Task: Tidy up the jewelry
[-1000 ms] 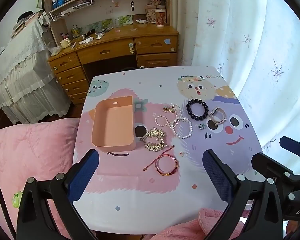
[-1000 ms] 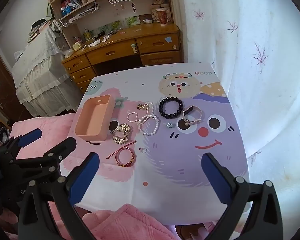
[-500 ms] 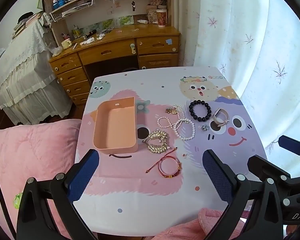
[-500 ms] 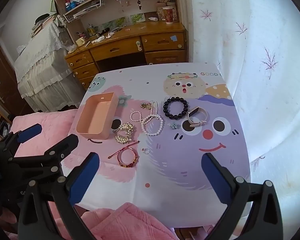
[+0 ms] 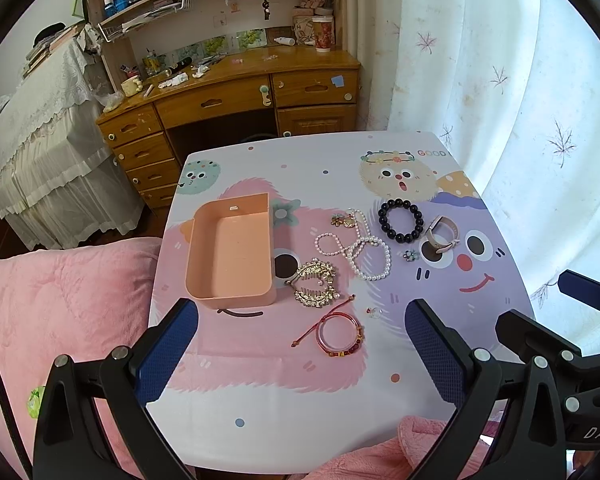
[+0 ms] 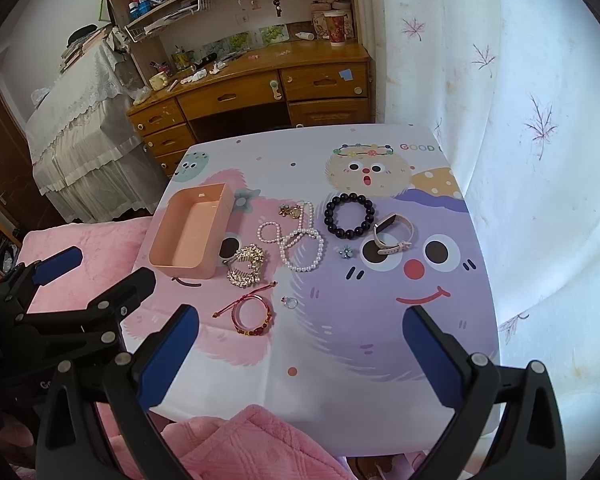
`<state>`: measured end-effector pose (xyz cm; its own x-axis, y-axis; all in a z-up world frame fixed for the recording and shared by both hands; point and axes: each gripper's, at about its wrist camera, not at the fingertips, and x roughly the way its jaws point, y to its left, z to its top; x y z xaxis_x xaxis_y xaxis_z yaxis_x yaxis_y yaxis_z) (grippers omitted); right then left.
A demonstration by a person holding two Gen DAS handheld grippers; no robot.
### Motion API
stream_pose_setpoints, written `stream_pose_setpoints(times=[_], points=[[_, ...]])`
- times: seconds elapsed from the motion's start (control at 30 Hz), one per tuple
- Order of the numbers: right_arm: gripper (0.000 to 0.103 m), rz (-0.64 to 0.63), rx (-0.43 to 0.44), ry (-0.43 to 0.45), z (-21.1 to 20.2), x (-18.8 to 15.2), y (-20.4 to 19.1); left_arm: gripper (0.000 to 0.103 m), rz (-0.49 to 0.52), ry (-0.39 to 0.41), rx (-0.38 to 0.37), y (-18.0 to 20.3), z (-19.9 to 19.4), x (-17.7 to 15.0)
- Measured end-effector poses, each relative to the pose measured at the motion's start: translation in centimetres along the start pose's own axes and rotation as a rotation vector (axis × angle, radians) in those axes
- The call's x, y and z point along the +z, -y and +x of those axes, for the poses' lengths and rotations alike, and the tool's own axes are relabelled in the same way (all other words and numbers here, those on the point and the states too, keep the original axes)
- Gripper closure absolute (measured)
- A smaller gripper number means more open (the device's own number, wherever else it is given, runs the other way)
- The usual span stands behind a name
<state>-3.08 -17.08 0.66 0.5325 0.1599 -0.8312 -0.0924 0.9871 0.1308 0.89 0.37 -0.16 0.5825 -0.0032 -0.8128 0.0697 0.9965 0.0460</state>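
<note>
Two tools hover above the near edge of a desk (image 5: 340,432) covered in a cartoon-print cloth; the left tool (image 5: 300,344) and the right tool (image 6: 300,348) both stand wide apart, holding nothing. One word is readable: "GOOD" (image 5: 431,153), printed at the far right of the cloth beside a round face with a flower crown. The letters "DA" show on the neighbouring tool's body, cut off by the frame.

Largest among the task's things, an empty peach tray (image 5: 231,250) lies ahead and left of the left tool. Right of the tray, and ahead between the left tool's fingers, come a white pearl necklace (image 5: 356,246), a gold hair comb (image 5: 315,284) touching the tray's near right corner, a black bead bracelet (image 5: 401,220) and a pale watch (image 5: 441,236) farther right. Nearest the tool lies a red cord bracelet (image 5: 338,334), then a gold charm (image 5: 342,220) by the pearls, a small flower stud (image 5: 411,255) and a tiny ring (image 5: 374,312).

Beyond the desk stand a wooden bureau with drawers (image 5: 236,100) under bookshelves, a lace-draped bed (image 5: 44,140) to the left, white curtains (image 5: 500,80) to the right, and a pink quilt (image 5: 60,300) close on the left.
</note>
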Motion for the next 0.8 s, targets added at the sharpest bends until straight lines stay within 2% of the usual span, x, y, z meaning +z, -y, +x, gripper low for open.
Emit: stream_pose_setpoints(times=[0.8], points=[[0.001, -0.002, -0.004, -0.003, 0.28, 0.18, -0.07, 0.001, 0.0, -0.002, 0.002, -0.21, 0.55, -0.06]])
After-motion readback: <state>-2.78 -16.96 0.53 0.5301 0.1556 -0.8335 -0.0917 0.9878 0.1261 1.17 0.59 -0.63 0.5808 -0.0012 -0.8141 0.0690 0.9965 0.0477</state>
